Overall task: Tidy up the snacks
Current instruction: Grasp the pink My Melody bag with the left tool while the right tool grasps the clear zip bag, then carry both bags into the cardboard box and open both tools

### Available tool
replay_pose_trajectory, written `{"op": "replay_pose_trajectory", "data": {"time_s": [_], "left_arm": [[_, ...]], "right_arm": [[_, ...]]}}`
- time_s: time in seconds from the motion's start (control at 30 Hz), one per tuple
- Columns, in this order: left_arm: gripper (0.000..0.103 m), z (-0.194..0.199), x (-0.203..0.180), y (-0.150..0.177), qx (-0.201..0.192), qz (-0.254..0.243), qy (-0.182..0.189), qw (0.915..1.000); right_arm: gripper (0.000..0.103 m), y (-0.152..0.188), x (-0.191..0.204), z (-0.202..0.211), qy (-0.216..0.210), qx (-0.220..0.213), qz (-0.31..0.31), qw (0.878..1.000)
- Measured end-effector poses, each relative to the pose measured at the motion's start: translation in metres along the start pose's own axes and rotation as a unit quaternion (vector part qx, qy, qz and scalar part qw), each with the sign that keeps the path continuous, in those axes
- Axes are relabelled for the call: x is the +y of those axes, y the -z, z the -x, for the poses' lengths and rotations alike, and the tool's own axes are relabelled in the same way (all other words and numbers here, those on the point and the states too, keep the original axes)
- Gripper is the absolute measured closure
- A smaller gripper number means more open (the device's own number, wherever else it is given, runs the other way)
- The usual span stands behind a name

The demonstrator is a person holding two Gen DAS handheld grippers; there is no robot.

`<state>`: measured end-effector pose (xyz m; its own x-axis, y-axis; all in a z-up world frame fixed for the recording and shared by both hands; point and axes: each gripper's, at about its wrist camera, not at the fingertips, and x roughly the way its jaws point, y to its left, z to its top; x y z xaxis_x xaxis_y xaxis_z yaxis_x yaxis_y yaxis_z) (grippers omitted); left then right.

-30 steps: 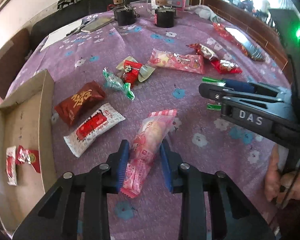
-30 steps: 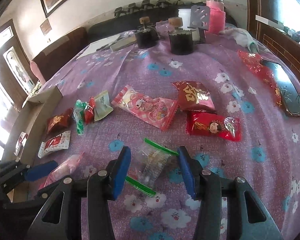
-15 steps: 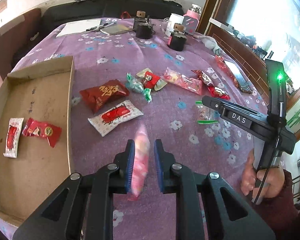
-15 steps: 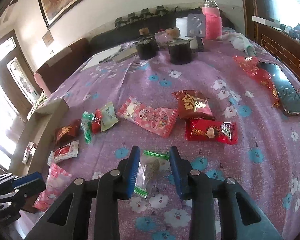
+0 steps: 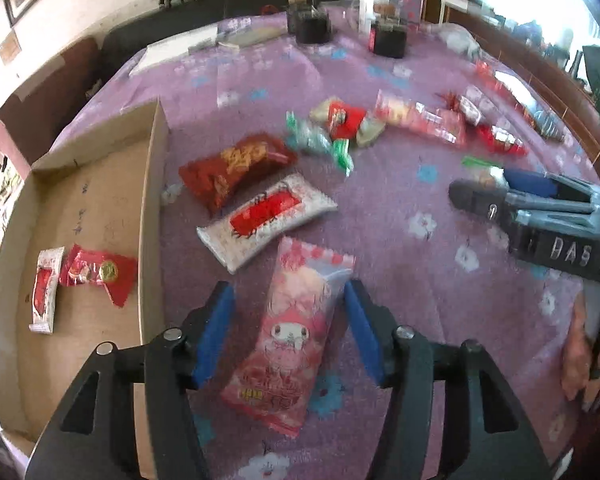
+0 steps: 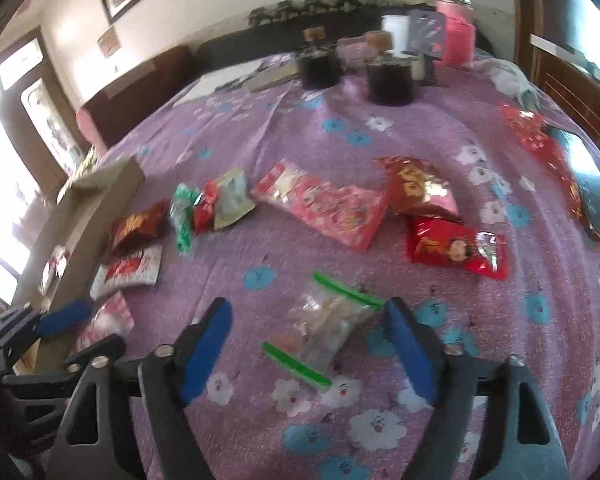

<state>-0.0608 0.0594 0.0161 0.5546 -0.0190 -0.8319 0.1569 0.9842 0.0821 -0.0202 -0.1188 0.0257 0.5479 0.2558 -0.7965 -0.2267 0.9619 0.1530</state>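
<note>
My left gripper (image 5: 286, 330) is open, its jaws on either side of a pink cartoon snack pack (image 5: 296, 328) that lies flat on the purple cloth beside the cardboard tray (image 5: 96, 208). The tray holds two small red and white packets (image 5: 88, 274). My right gripper (image 6: 312, 344) is open around a clear packet with green ends (image 6: 320, 328) lying on the cloth. The right gripper also shows in the left wrist view (image 5: 484, 196).
Loose snacks lie across the cloth: a dark red pack (image 5: 236, 168), a white and red pack (image 5: 266, 220), green and red candies (image 5: 332, 132), a long pink pack (image 6: 324, 208), red packs (image 6: 456, 252). Black jars (image 6: 390, 80) and a pink bottle (image 6: 456, 36) stand at the back.
Both grippers have opened. The pink pack, held on edge in the left gripper half a second ago, now lies flat between its jaws. The clear packet now lies free between the right jaws.
</note>
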Motion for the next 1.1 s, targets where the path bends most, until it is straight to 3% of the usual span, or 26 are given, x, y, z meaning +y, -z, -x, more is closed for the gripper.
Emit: {"op": "replay_pose_trajectory", "data": {"time_s": [0.1,0.13,0.17,0.2,0.43,0.67,0.87,1.1], "left_arm": [[0.051,0.0,0.004,0.0,0.001,0.002,0.022,0.9998],[0.059,0.0,0.006,0.0,0.003,0.003,0.029,0.9996],[0.069,0.001,0.009,0.0,0.004,0.006,0.029,0.9995],[0.075,0.001,0.01,0.0,0.004,0.01,0.031,0.9995],[0.08,0.015,0.022,0.004,0.003,0.057,0.093,0.994],[0.08,0.049,0.032,0.005,-0.036,0.095,0.153,0.9829],[0.08,0.074,0.051,0.003,-0.066,0.109,0.156,0.9794],[0.08,0.1,0.087,0.009,-0.088,0.147,0.129,0.9768]], "right_arm": [[0.021,0.003,0.011,0.0,0.015,0.009,0.029,0.999],[0.028,0.005,0.014,0.0,0.029,0.009,0.037,0.999],[0.048,0.007,0.016,0.002,0.04,0.008,0.043,0.998],[0.057,0.009,0.018,0.003,0.056,0.006,0.051,0.997],[0.062,0.017,0.008,0.018,0.028,-0.004,0.024,0.999],[0.066,0.016,-0.002,0.046,0.014,-0.034,0.002,0.999],[0.068,0.013,0.004,0.054,0.016,-0.045,0.006,0.999],[0.069,0.009,0.02,0.08,-0.016,-0.078,0.014,0.997]]}}
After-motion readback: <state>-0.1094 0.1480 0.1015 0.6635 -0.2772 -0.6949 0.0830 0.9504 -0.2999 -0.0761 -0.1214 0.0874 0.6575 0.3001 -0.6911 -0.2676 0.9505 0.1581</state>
